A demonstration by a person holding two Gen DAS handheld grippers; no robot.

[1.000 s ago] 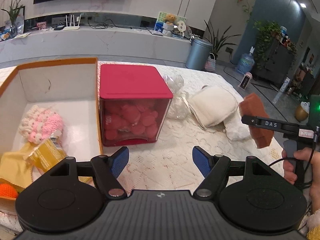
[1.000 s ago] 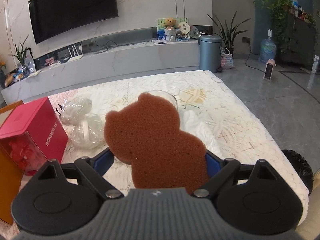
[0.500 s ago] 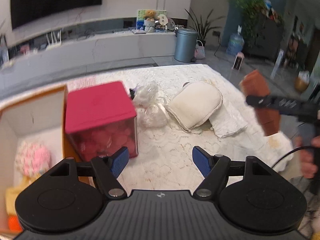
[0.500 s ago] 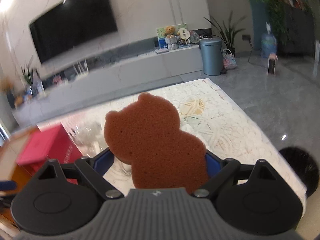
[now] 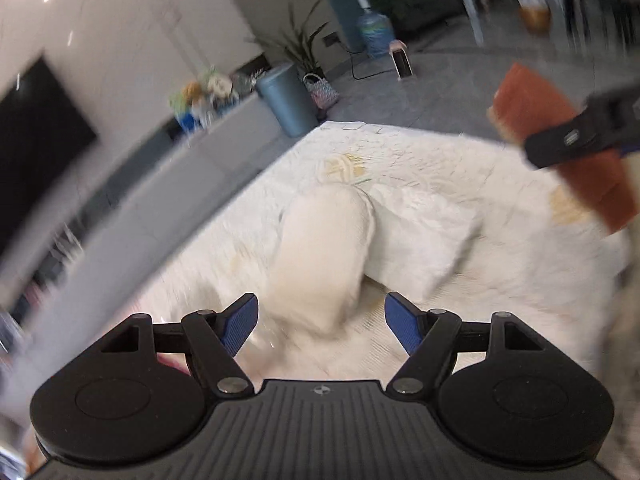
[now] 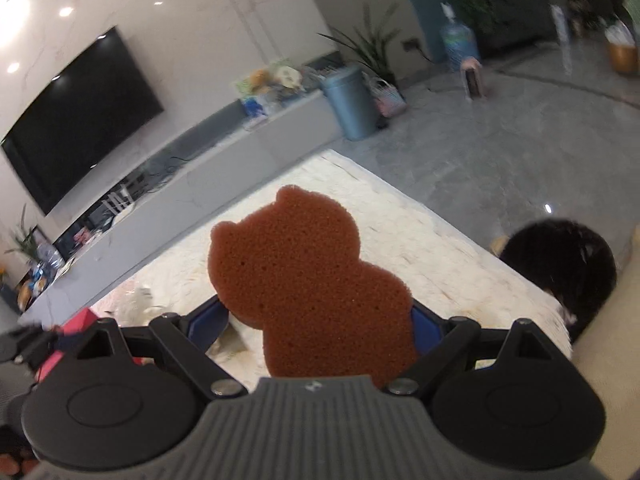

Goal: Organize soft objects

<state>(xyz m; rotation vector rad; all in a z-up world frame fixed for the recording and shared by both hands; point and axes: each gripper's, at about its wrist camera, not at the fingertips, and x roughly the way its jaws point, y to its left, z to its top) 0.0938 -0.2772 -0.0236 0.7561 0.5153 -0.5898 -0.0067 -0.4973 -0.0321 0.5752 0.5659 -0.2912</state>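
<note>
1. The sponge (image 6: 310, 288), brown and bear-shaped, sits upright between the pads of my right gripper (image 6: 316, 322), which is closed on its lower body; head and ears stick up past the tips. From the left view the sponge (image 5: 560, 148) hangs in the air above the right edge of the table (image 5: 500, 168), touching nothing below.
2. My left gripper (image 5: 322, 322) is spread wide and carries nothing. It points at a cream pouch (image 5: 320, 256) lying near the middle of the table, with a white cloth (image 5: 420, 236) just beside it on the right, the two touching.
3. I judge the step in hand to be carrying the sponge to wherever the soft things go. A red box (image 6: 76, 328) shows at the left edge of the right view; I cannot see any container open to receive it, and both views are smeared by motion.
4. The next move calls for swinging the right gripper left across the table, keeping the squeeze light so the foam does not buckle, and letting go only once it is over its place.
5. The left could then close on the pouch.
</note>
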